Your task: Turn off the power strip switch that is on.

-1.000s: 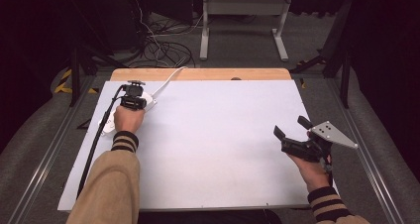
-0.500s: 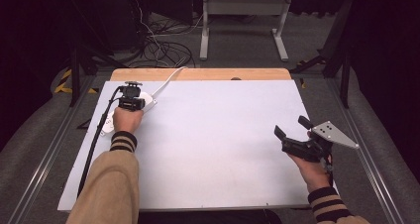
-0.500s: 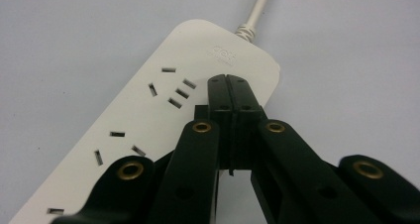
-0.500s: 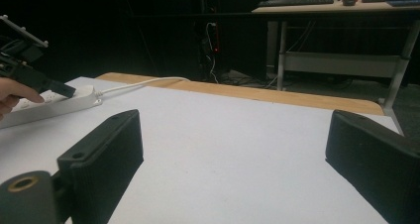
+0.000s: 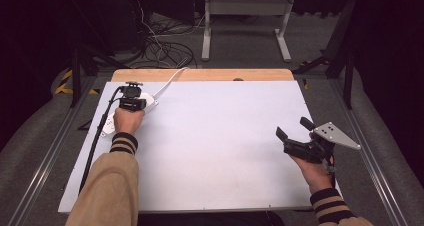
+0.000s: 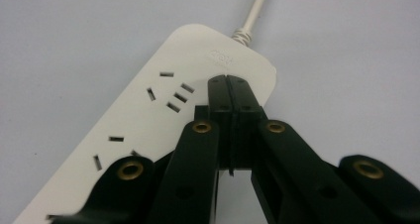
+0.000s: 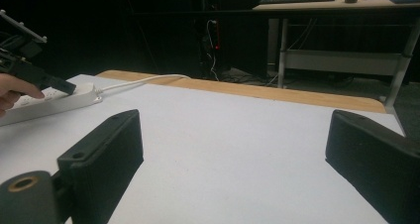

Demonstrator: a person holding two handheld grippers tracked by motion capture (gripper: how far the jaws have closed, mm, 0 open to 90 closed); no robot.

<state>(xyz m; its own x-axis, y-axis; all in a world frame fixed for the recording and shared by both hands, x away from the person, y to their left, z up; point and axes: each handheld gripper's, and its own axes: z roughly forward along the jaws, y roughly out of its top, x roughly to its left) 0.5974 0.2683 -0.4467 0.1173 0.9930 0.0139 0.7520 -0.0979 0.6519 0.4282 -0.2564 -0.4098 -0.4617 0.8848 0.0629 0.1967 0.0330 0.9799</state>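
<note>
Now we press the left gripper point(image 6: 229, 85), fingers closed together, onto the power strip point(image 6: 148, 135); it could skid. Right gripper point(image 5: 295, 128) fingers wide, empty.

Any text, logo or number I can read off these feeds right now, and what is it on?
No text can be read in any feed.
Power strip: a small embossed mark near the cord end, too faint and blurred to read.
Left gripper: shut, tips resting on the strip, no lettering.
Right gripper: open above the table, no lettering.
Grey plate on the right gripper: holes, no print.
</note>
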